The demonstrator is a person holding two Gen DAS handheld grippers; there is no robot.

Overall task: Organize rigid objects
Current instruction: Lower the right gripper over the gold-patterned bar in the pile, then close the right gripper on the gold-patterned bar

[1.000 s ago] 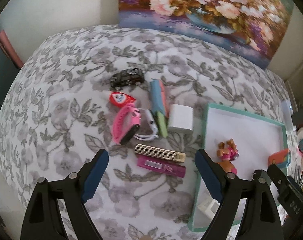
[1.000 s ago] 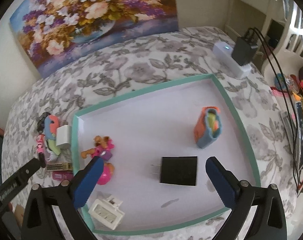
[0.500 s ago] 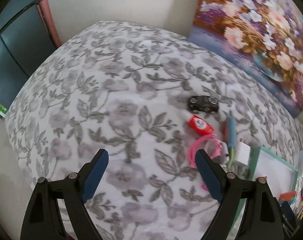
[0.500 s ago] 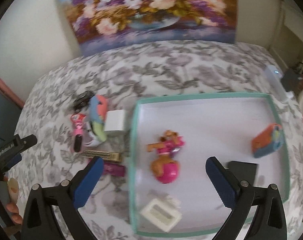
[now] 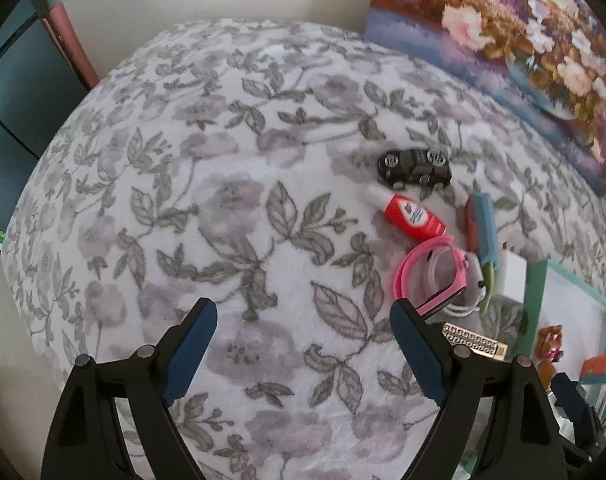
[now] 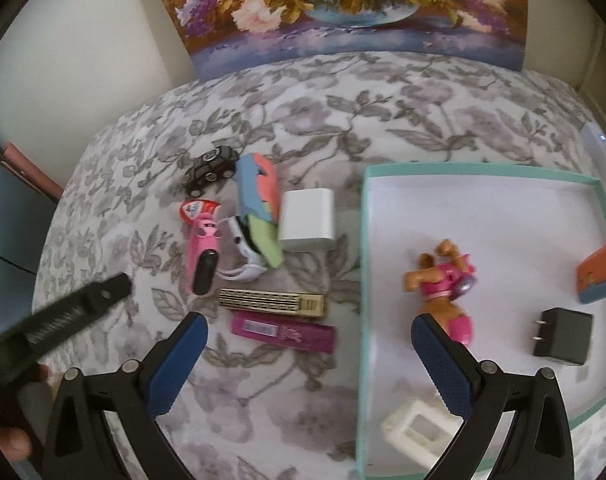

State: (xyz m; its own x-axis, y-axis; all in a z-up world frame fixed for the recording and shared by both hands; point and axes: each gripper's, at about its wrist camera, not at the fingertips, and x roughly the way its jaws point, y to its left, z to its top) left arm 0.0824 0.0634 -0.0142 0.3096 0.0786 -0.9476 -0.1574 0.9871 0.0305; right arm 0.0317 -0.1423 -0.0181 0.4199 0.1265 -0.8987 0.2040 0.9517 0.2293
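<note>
A pile of small items lies on the floral bedspread: a black toy car, a red bottle, a pink watch, a multicolour case, a white charger, a gold patterned box and a magenta box. My right gripper hangs open just in front of the magenta box, holding nothing. My left gripper is open over bare bedspread, left of the pink watch and the red bottle. The teal-rimmed tray holds a toy pup, a black charger and a white frame.
An orange and blue item lies at the tray's right side. A flower painting leans on the wall behind the bed. The left gripper's black body and a hand show at the lower left of the right wrist view.
Both grippers have moved left. The right one went from over the tray to over the pile; the left one left the pile for bare bedspread. Both stayed open.
</note>
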